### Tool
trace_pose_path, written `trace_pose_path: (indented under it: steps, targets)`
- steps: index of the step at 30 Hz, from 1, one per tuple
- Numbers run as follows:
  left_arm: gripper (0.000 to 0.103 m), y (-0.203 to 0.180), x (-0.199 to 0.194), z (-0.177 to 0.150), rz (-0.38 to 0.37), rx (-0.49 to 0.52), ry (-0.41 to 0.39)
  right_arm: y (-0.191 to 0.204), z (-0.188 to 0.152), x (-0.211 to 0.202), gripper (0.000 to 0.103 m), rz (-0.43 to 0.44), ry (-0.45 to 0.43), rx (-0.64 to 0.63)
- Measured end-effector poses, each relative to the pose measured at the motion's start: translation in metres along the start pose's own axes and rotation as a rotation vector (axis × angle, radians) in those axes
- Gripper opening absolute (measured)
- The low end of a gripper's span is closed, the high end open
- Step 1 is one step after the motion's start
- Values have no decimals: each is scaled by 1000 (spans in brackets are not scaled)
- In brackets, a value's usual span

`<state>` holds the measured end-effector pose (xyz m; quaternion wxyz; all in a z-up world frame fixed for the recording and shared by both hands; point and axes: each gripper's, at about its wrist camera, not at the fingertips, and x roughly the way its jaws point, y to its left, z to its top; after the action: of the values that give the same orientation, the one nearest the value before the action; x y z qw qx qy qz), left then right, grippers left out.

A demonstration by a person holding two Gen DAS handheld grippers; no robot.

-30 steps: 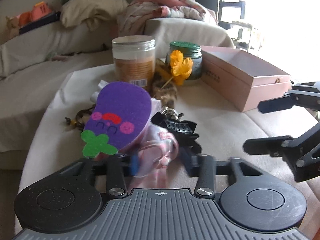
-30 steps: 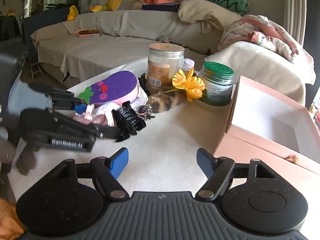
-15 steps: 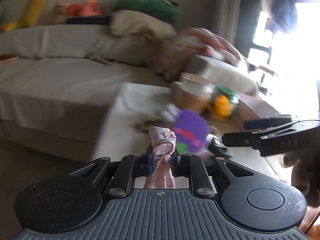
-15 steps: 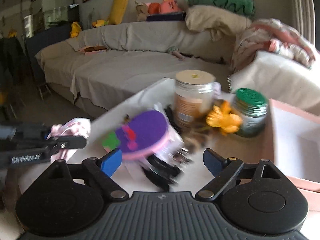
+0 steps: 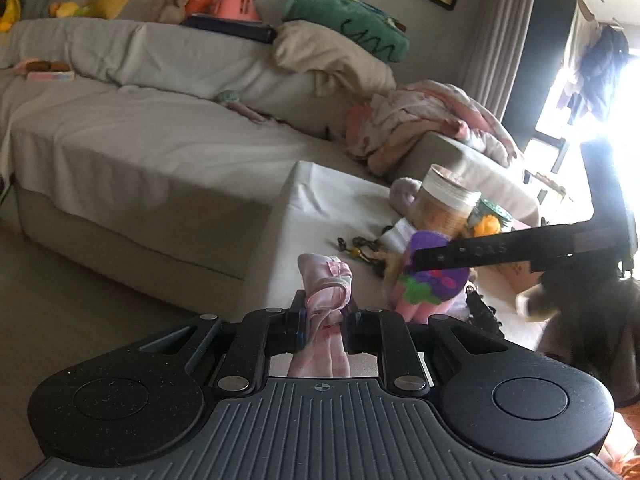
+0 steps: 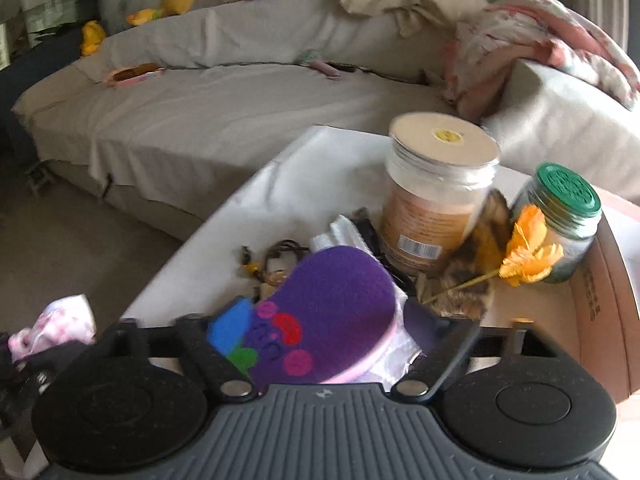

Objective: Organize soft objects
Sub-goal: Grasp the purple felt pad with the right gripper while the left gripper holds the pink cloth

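Note:
My left gripper (image 5: 325, 322) is shut on a pink sock (image 5: 326, 292) and holds it up beside the table's left edge; the sock also shows in the right wrist view (image 6: 60, 326) at the far left. My right gripper (image 6: 324, 332) is open, its jaws on either side of the purple eggplant felt piece (image 6: 336, 308) that lies on a pink and white soft item on the table. In the left wrist view the right gripper's black finger (image 5: 500, 250) reaches across the purple piece (image 5: 432, 276).
A white-clothed table (image 6: 280, 184) holds a tan-lidded jar (image 6: 436, 192), a green-lidded jar (image 6: 564, 208), an orange flower (image 6: 528, 252), a furry brown item (image 6: 476, 276), cords and a black hair clip (image 5: 484, 308). An open pink box (image 6: 600, 288) stands right. A grey sofa (image 5: 140, 128) lies behind.
My left gripper has lifted the pink sock further off to the left of the table. My right gripper has moved down and forward, so that its open jaws now flank the purple eggplant piece.

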<state>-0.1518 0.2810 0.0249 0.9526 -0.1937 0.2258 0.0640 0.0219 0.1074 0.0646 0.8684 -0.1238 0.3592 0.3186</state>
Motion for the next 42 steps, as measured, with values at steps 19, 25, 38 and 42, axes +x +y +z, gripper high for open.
trace_pose_path:
  steps: [19, 25, 38, 42]
  targets:
    - [19, -18, 1, 2, -70, -15, -16, -5, -11, -49, 89, 9, -87, -1]
    - [19, 4, -2, -7, -57, -46, -17, 9, 9, 4, 89, -160, 88, 131]
    - [19, 16, -13, -6, -53, -74, -52, 7, 9, -16, 87, -47, 22, 103]
    - [19, 1, -16, -1, -78, -31, -50, -10, 2, -85, 87, 106, -177, -14]
